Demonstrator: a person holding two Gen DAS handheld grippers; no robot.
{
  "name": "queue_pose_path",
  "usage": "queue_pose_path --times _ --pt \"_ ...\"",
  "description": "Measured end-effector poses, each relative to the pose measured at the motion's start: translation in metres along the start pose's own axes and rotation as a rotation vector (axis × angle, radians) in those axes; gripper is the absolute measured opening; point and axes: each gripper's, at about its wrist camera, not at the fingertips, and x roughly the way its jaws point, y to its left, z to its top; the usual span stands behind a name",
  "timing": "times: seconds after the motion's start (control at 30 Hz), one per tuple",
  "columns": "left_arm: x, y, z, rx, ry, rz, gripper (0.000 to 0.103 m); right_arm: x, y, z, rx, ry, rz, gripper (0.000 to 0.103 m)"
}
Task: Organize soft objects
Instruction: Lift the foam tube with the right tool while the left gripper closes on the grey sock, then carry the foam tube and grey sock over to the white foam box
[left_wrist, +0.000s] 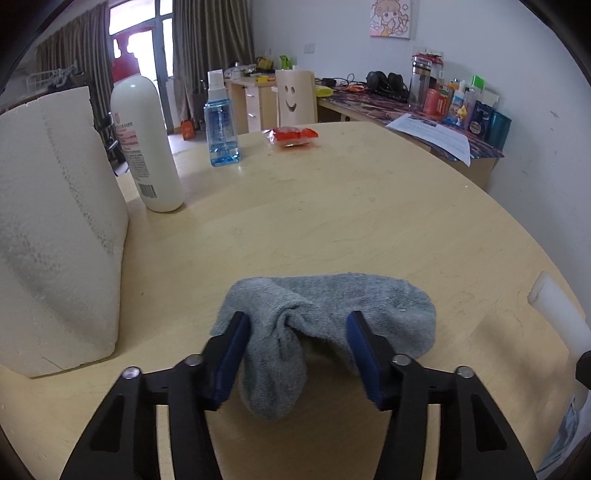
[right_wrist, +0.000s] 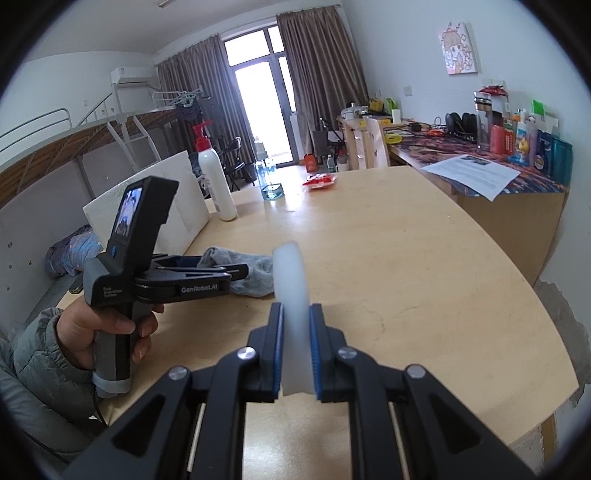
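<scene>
**Sock straddled for a pinch, foam strip held aside**

At the lower centre of the left wrist view, the grey sock (left_wrist: 325, 332) lies crumpled on the wooden table (left_wrist: 332, 206). The left gripper (left_wrist: 297, 326) is set astride its bunched end, jaws part-closed, with the pads not yet seen pressing; a raised fold is judged the intended hold. In the right wrist view, the right gripper (right_wrist: 296, 314) is clamped on a white foam strip (right_wrist: 291, 288) at lower centre, apparently kept clear of the sock.
</scene>
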Motion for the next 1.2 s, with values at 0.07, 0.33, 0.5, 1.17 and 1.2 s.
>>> queue_pose_path --times 0.07,0.33,0.5,1.17,1.2 --pt "0.001 0.0 0.0 0.003 0.003 -0.017 0.034 -0.001 0.0 -0.001 0.002 -0.001 -0.001 0.016" --pt "-0.009 -0.008 -0.002 0.037 -0.02 -0.054 0.013 -0.008 0.001 -0.006 0.016 -0.009 -0.012 0.016" --pt "-0.031 -0.015 -0.004 0.076 -0.07 -0.065 0.013 -0.015 -0.002 -0.006 0.028 -0.026 -0.025 0.016" --pt "-0.134 0.005 -0.024 0.088 -0.281 -0.044 0.013 -0.038 0.039 0.001 -0.046 -0.102 -0.009 0.016" --pt "-0.14 0.007 -0.027 0.088 -0.295 -0.037 0.013 -0.039 0.045 0.001 -0.057 -0.108 -0.003 0.016"
